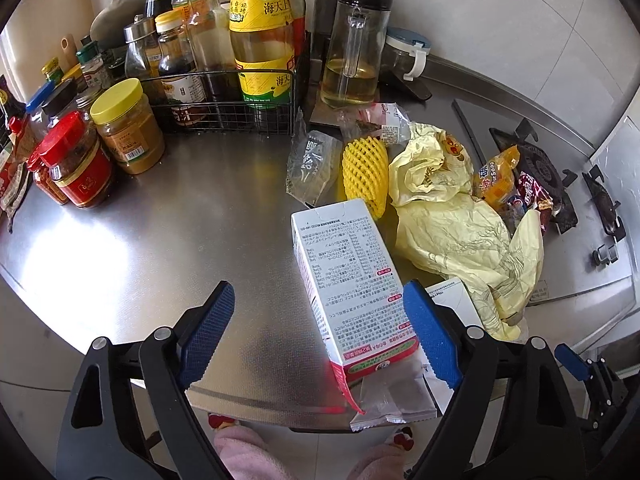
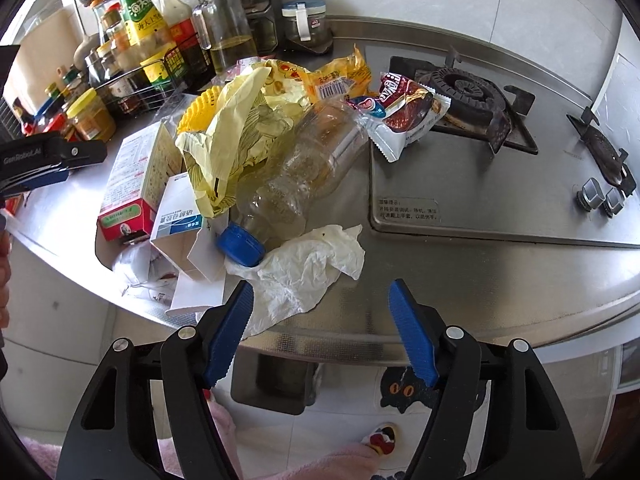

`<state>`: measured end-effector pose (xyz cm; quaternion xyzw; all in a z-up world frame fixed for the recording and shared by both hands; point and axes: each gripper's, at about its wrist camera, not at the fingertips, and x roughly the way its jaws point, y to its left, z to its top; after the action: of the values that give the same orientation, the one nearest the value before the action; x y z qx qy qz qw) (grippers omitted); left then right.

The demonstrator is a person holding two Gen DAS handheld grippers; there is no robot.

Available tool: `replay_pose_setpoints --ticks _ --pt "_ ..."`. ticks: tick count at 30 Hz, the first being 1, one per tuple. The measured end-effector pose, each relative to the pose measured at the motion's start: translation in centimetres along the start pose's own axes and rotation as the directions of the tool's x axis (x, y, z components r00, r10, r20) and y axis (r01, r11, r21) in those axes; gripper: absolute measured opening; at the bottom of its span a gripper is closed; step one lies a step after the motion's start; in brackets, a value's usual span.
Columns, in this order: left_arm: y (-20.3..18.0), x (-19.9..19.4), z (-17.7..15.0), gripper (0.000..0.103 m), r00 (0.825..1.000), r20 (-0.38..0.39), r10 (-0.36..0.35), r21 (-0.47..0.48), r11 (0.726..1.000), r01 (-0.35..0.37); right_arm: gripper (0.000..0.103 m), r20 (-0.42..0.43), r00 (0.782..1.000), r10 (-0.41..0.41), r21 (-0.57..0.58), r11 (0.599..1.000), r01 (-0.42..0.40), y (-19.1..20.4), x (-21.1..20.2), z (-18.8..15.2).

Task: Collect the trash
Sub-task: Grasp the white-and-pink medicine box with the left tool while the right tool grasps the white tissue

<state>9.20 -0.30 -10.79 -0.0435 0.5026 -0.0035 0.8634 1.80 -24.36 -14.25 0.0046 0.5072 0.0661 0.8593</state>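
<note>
A pile of trash lies on the steel counter (image 1: 168,216). A white and red carton (image 1: 352,280) lies near the front edge; it also shows in the right wrist view (image 2: 128,176). My left gripper (image 1: 320,332) is open, its right pad beside the carton. Behind lie a yellow foam net (image 1: 364,168), a crumpled yellow bag (image 1: 452,224) and snack wrappers (image 1: 500,180). My right gripper (image 2: 320,328) is open and empty at the counter's edge, just in front of a crumpled white tissue (image 2: 308,268). A clear plastic bottle (image 2: 304,172) with a blue cap lies behind the tissue.
Sauce jars (image 1: 124,128) and bottles in a wire rack (image 1: 224,108) stand at the back left. An oil dispenser (image 1: 356,44) stands behind the trash. A gas stove (image 2: 472,92) with knobs (image 2: 600,196) fills the right. A small white box (image 2: 180,216) lies beside the bottle.
</note>
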Motion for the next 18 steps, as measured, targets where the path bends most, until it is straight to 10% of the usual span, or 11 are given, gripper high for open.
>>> replay_pose_setpoints --ticks 18 --pt "-2.5 5.9 0.2 0.087 0.984 -0.103 0.144 0.042 0.989 -0.140 0.057 -0.077 0.997 0.022 -0.078 0.997 -0.028 1.2 4.6 0.2"
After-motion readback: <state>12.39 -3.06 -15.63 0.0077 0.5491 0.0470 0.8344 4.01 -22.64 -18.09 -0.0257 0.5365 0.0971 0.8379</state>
